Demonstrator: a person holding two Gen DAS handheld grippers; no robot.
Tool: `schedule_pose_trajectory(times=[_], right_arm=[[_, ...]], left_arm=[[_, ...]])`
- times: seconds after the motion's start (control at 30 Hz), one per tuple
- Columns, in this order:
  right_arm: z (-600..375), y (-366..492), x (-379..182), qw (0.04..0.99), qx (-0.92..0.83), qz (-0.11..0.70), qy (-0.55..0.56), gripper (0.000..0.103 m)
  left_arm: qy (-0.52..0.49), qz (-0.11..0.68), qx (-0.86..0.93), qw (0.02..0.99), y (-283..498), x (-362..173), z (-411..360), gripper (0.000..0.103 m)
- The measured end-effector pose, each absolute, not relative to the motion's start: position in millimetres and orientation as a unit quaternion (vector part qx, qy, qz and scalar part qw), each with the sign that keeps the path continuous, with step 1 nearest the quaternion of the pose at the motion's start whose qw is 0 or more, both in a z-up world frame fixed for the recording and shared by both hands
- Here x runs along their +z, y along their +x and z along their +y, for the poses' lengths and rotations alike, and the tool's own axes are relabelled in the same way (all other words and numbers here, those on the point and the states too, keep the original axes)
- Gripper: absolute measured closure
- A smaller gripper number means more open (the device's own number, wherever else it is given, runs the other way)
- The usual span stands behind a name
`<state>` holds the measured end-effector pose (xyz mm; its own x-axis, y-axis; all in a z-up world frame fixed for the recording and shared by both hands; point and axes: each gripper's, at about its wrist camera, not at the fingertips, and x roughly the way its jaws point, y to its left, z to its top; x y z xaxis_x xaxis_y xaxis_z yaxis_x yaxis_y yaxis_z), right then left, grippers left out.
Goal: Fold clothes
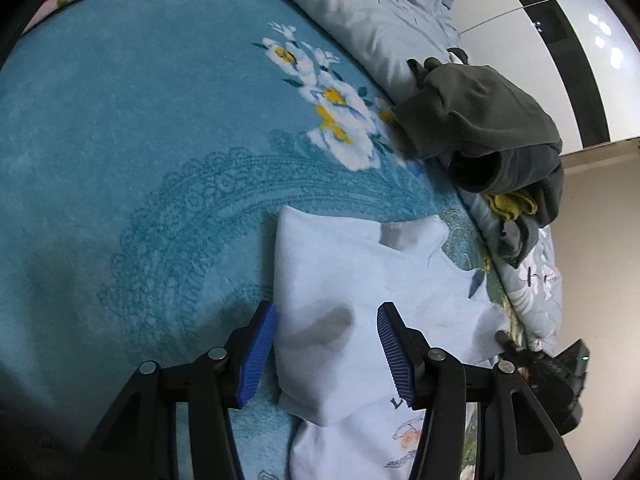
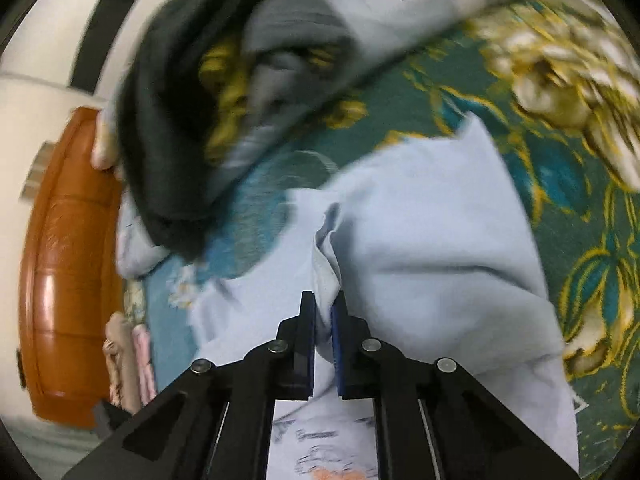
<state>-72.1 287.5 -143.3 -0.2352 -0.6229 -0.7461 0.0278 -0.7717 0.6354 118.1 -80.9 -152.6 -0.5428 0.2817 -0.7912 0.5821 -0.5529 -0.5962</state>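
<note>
While my left gripper (image 1: 326,354) hangs low over the bed with its blue pads (image 1: 258,360) spread wide apart, a fold of the pale blue shirt (image 1: 360,280) lies between them without being pinched. My right gripper (image 2: 323,344) is tipped down toward the same shirt (image 2: 432,240), and its jaws are pressed together on a raised ridge of the fabric, which stands up in a narrow pleat just beyond the fingertips. The shirt lies on the teal blanket (image 1: 120,140) near the bed's right edge, partly folded over itself, with one flat layer doubled back on top and a small printed picture with dark lettering showing at the end nearest me. Its cloth is soft and creased, with shallow wrinkles running across it. Farther along that same edge sits a heap of dark grey clothing (image 1: 480,120) with something yellow (image 1: 510,204) tucked under it, resting against a grey-blue quilt (image 1: 360,4) with a pale floral print. In the right wrist view, which is blurred, that dark heap (image 2: 168,140) sits just above the shirt, and a brown wooden board (image 2: 68,264) stands past the bed's edge.
</note>
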Motion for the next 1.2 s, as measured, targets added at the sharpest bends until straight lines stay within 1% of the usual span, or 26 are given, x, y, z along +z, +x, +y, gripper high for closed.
schedule_pose_trajectory(times=[0.13, 0.23, 0.3, 0.43, 0.5, 0.6, 0.63, 0.67, 0.73, 0.8, 0.87, 0.93, 1.03, 1.13, 1.2], right_arm=[[295.8, -67.2, -96.4, 0.261, -0.763, -0.265, 0.529, 0.097], [324.2, -58.9, -70.3, 0.256, -0.790, -0.271, 0.486, 0.097], [342.5, -58.8, -77.0, 0.226, -0.799, -0.265, 0.490, 0.097], [354.2, -60.4, -132.4, 0.180, -0.771, -0.250, 0.558, 0.097], [355.2, -58.5, -146.6, 0.170, -0.766, -0.249, 0.568, 0.097], [361.0, -57.6, -155.6, 0.153, -0.766, -0.245, 0.574, 0.095], [363.3, -59.3, -154.9, 0.141, -0.773, -0.229, 0.575, 0.094], [365.1, -61.4, -154.0, 0.135, -0.778, -0.215, 0.575, 0.091], [366.2, -66.1, -147.3, 0.135, -0.791, -0.187, 0.567, 0.065], [364.0, -72.9, -144.4, 0.156, -0.786, -0.193, 0.566, 0.055], [358.4, -83.1, -144.7, 0.163, -0.784, -0.180, 0.571, 0.055], [353.2, -94.0, -149.6, 0.148, -0.788, -0.166, 0.574, 0.055], [352.8, -109.1, -161.9, 0.132, -0.785, -0.175, 0.580, 0.055], [345.9, -116.8, -172.4, 0.133, -0.777, -0.180, 0.589, 0.052], [342.0, -118.3, -173.3, 0.132, -0.777, -0.178, 0.589, 0.052]], left_arm=[[0.461, 0.460, -0.754, 0.081, 116.4, -146.2, -77.8, 0.044], [0.465, 0.448, -0.760, 0.072, 113.6, -144.2, -73.4, 0.043], [0.475, 0.442, -0.758, 0.069, 109.8, -147.4, -69.6, 0.043], [0.494, 0.429, -0.754, 0.061, 100.8, -154.4, -62.1, 0.043], [0.498, 0.421, -0.756, 0.056, 95.6, -156.0, -60.0, 0.043], [0.500, 0.407, -0.762, 0.060, 89.3, -157.0, -59.7, 0.043], [0.500, 0.405, -0.763, 0.060, 86.5, -157.8, -59.6, 0.043], [0.502, 0.401, -0.765, 0.059, 83.0, -158.8, -59.9, 0.044], [0.504, 0.391, -0.768, 0.058, 75.6, -160.7, -60.7, 0.044], [0.507, 0.382, -0.771, 0.058, 69.0, -162.3, -61.6, 0.044], [0.511, 0.378, -0.770, 0.055, 63.4, -165.8, -64.8, 0.044], [0.514, 0.374, -0.770, 0.049, 60.7, -169.4, -65.6, 0.044], [0.512, 0.372, -0.773, 0.035, 57.7, -171.6, -64.6, 0.044], [0.510, 0.387, -0.768, 0.009, 54.8, -173.1, -64.1, 0.044], [0.508, 0.393, -0.767, 0.000, 53.2, -173.4, -63.7, 0.046]])
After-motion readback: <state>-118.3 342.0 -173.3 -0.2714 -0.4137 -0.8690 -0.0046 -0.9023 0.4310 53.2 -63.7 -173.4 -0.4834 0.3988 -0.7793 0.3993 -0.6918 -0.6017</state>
